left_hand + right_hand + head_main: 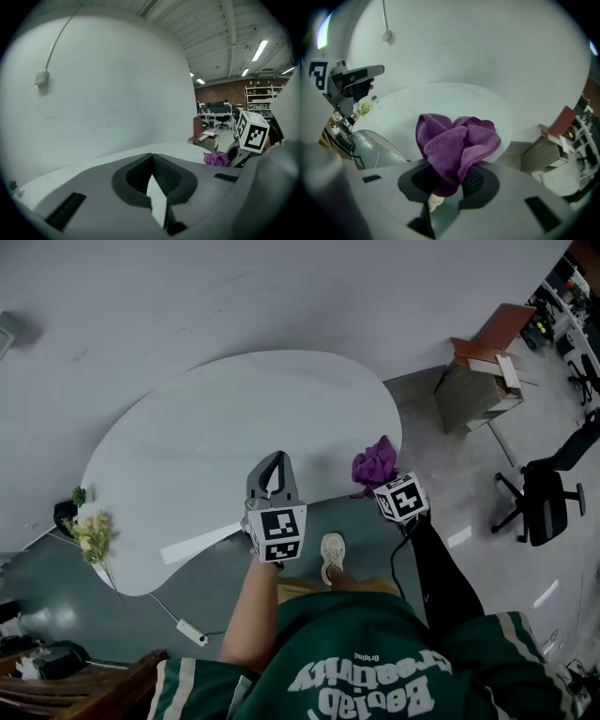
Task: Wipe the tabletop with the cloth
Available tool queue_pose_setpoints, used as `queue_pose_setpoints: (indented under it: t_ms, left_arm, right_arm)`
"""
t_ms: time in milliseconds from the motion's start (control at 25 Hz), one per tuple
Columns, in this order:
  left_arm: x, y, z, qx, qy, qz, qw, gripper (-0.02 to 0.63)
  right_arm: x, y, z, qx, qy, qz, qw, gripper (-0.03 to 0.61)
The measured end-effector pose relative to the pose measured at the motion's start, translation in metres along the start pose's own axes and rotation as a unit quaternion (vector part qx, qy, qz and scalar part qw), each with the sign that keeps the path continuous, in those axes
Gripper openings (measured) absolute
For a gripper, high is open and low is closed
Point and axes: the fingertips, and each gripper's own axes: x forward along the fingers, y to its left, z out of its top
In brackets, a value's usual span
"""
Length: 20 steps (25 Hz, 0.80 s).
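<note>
A white rounded tabletop (pixel 206 437) fills the middle of the head view. My right gripper (pixel 382 476) hangs over its near right edge, shut on a bunched purple cloth (pixel 374 462). In the right gripper view the cloth (pixel 457 147) bulges up from between the jaws, with the tabletop (pixel 440 101) behind it. My left gripper (pixel 273 468) is held above the table's near edge, shut with nothing in it. The left gripper view shows its jaws pressed together (pixel 152 176) and the purple cloth (pixel 216 158) off to the right.
A small plant with pale flowers (pixel 91 531) stands at the table's left end. A cable with a white plug (pixel 190 632) lies on the grey floor. A box-like stand (pixel 478 381) and a black office chair (pixel 547 498) are to the right. My shoe (pixel 332 556) shows below.
</note>
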Motion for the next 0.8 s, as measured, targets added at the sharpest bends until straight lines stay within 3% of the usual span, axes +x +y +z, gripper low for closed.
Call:
queue_pose_setpoints:
  t_ms: [200, 440, 640, 800]
  left_arm:
    - [0.007, -0.019, 0.014, 0.018, -0.007, -0.012, 0.9997, 0.002]
    - [0.003, -0.027, 0.026, 0.025, -0.014, -0.014, 0.9995, 0.002]
    - [-0.007, -0.011, 0.039, 0.025, -0.023, -0.001, 0.9994, 0.002]
    - [-0.019, 0.017, 0.050, 0.007, -0.038, 0.011, 0.9992, 0.002]
  right_arm:
    - [-0.017, -0.039, -0.020, 0.030, -0.001, -0.038, 0.999, 0.120]
    - [-0.035, -0.044, -0.018, 0.038, -0.032, -0.053, 0.997, 0.115]
    - [-0.055, -0.029, 0.019, 0.025, -0.089, -0.046, 0.995, 0.110]
    - [-0.074, -0.005, 0.070, 0.003, -0.153, -0.049, 0.987, 0.107]
